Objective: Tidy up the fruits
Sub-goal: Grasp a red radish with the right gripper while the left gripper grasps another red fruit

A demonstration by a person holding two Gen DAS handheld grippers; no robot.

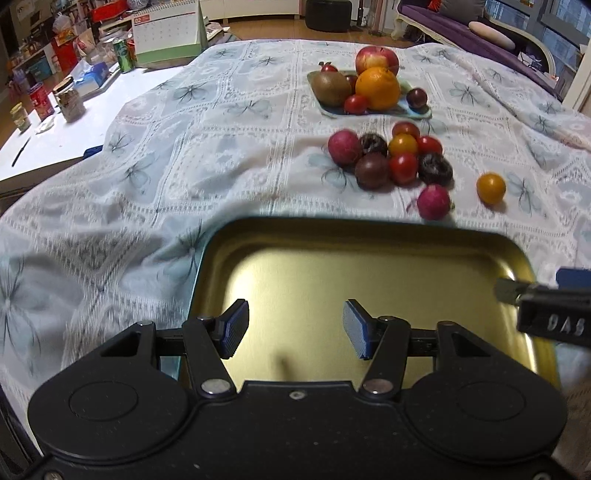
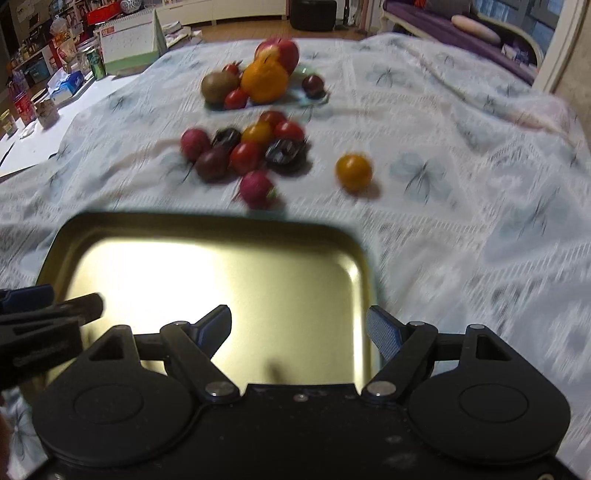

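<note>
An empty gold metal tray [image 1: 369,236] [image 2: 207,229] lies on the tablecloth close in front of both grippers. My left gripper [image 1: 295,328] is open and empty above the tray's near part. My right gripper [image 2: 299,330] is open and empty over the tray's right edge. Beyond the tray lies a cluster of small fruits [image 1: 391,157] [image 2: 245,147]: red and dark tomatoes, pink radishes. A lone orange tomato [image 1: 490,188] [image 2: 353,171] sits to the right. Farther back a small plate [image 1: 417,112] holds an apple [image 1: 376,57], an orange [image 1: 377,88] [image 2: 264,81], a kiwi [image 1: 330,88] [image 2: 218,86] and small tomatoes.
The white patterned tablecloth [image 1: 184,147] covers the table. At the far left a bare white surface holds jars [image 1: 69,99], a green can [image 1: 122,55], a tissue box and a desk calendar [image 1: 166,31]. A purple sofa [image 1: 480,33] stands at the back right.
</note>
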